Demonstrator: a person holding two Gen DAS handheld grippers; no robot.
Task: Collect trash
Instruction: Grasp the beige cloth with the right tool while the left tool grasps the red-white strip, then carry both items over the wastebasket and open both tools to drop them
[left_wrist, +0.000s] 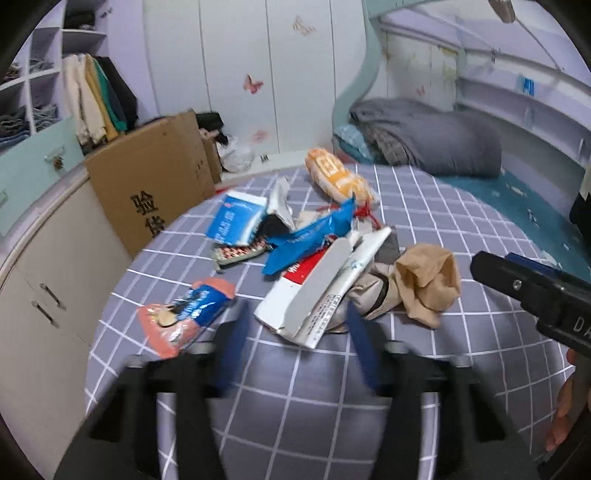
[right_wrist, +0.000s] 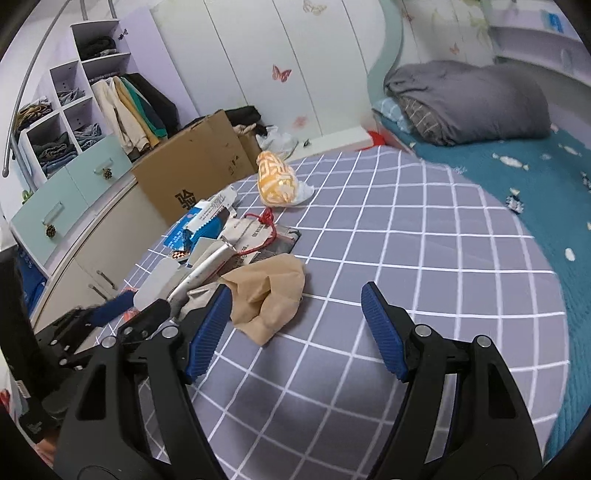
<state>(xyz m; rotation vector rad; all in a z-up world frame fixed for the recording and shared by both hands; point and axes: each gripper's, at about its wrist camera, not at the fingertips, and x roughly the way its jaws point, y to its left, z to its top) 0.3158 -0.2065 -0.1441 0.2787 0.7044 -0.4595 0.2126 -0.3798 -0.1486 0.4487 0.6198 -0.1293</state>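
A pile of trash lies on the grey checked cloth (left_wrist: 443, 229): a white and red carton (left_wrist: 295, 299), a blue wrapper (left_wrist: 310, 236), a blue and white pack (left_wrist: 236, 221), an orange snack wrapper (left_wrist: 181, 317), an orange bag (left_wrist: 336, 173) and a beige stocking (left_wrist: 428, 280). My left gripper (left_wrist: 295, 325) is open and empty, just short of the carton. My right gripper (right_wrist: 295, 306) is open and empty; its left finger (right_wrist: 210, 325) is beside the beige stocking (right_wrist: 269, 295). The orange bag (right_wrist: 277, 181) lies farther back in the right wrist view.
A cardboard box (left_wrist: 147, 181) stands past the left edge of the cloth, next to white cabinets (left_wrist: 44, 280). A folded grey blanket (left_wrist: 428, 140) lies on the teal bed (right_wrist: 535, 192) at the right. Shelves with clothes (right_wrist: 74, 122) stand at the back left.
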